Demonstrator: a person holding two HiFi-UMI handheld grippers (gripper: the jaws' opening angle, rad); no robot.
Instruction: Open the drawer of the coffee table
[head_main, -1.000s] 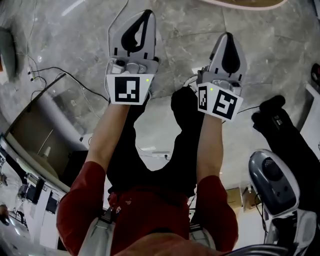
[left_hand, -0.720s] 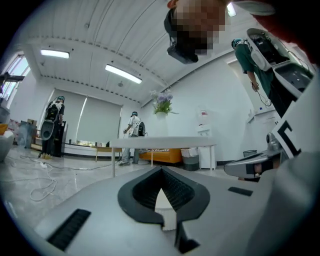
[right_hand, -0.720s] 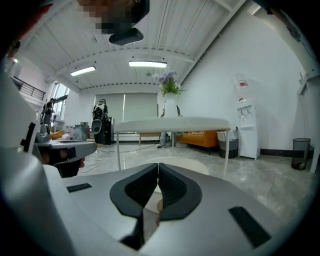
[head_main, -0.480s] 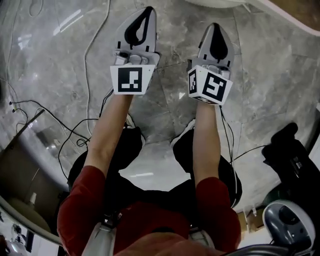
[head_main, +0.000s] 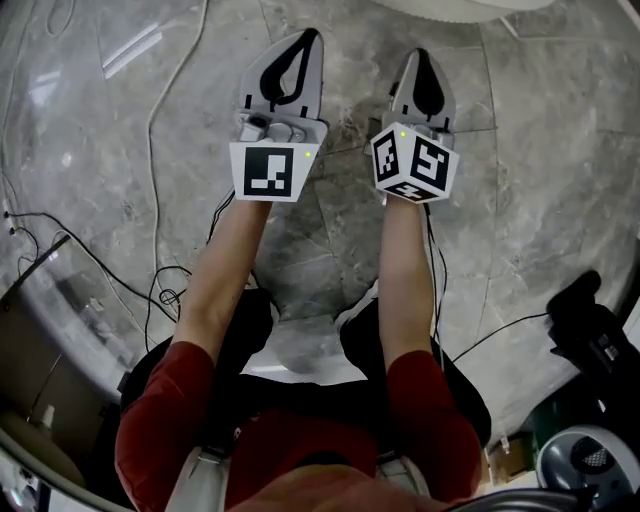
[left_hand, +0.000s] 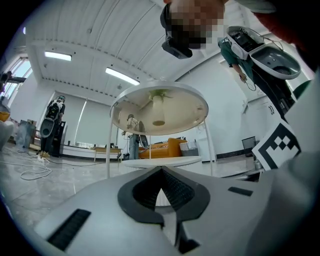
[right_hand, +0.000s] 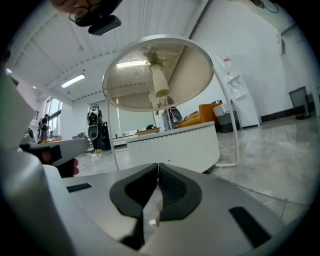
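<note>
The left gripper (head_main: 311, 35) is holding its two fingers (left_hand: 142, 192) pressed together, tips meeting, w/ nothing btwn them. The right gripper (head_main: 420, 56) is doing the same: fingers (right_hand: 175, 192) closed tight along their length and gripping nothing. Both are pointing forward side by side, a little apart, hovering over the marble floor (head_main: 540, 150) and touching nothing. The person's forearms in red sleeves (head_main: 160, 410) are stretching out behind the marker cubes (head_main: 274, 172).

A thin cable (head_main: 158, 110) is lying on the floor just left of the left gripper; the stretch of floor straight ahead of both grippers is showing bare tile.

The coffee table (right_hand: 172, 146) is standing ahead of both, apart from them: a white ribbed body low down, w/ a round top (right_hand: 159, 75) riding above it on thin white legs (right_hand: 227, 127). The ribbed front is facing the right gripper and looking flush; where the drawer's edge runs I cannot tell. In the head view only the table's white rim is showing, at the top edge.

Far back, an orange sofa (left_hand: 169, 148) is sitting behind the table.
</note>
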